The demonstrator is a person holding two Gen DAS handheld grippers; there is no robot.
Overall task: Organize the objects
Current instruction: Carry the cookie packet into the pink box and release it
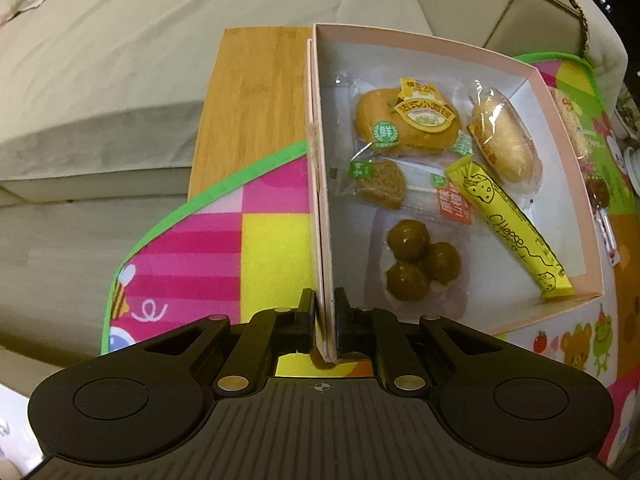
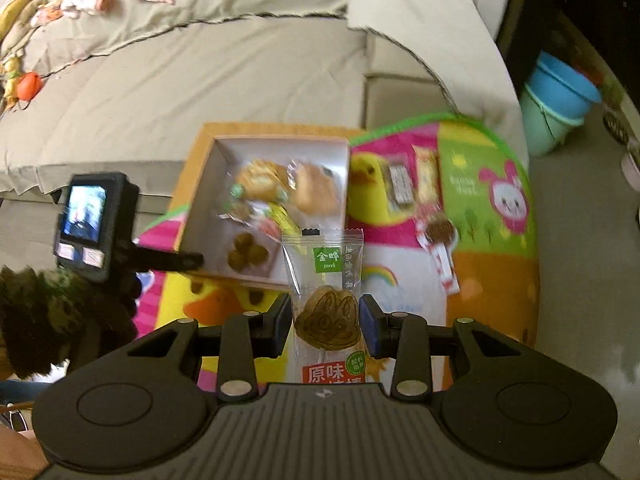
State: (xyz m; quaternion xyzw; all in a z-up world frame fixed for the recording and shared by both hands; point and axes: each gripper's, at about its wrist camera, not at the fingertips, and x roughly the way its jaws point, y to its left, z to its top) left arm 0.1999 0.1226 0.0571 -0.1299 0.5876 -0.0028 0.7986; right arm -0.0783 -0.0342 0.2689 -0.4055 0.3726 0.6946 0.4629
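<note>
A shallow pink cardboard box sits on a colourful cartoon mat. Inside lie two wrapped buns, a wrapped brown lollipop, a yellow cheese stick and a pack of dark round balls. My left gripper is shut on the box's near left wall. In the right wrist view my right gripper is shut on a clear-wrapped brown rabbit-shaped lollipop, held above the mat just in front of the box. The left gripper shows at the box's left wall.
More wrapped snacks and a lollipop lie on the mat right of the box. A bamboo board lies under the mat. A beige sofa surrounds it. Blue tubs stand far right. A person's sleeve is at left.
</note>
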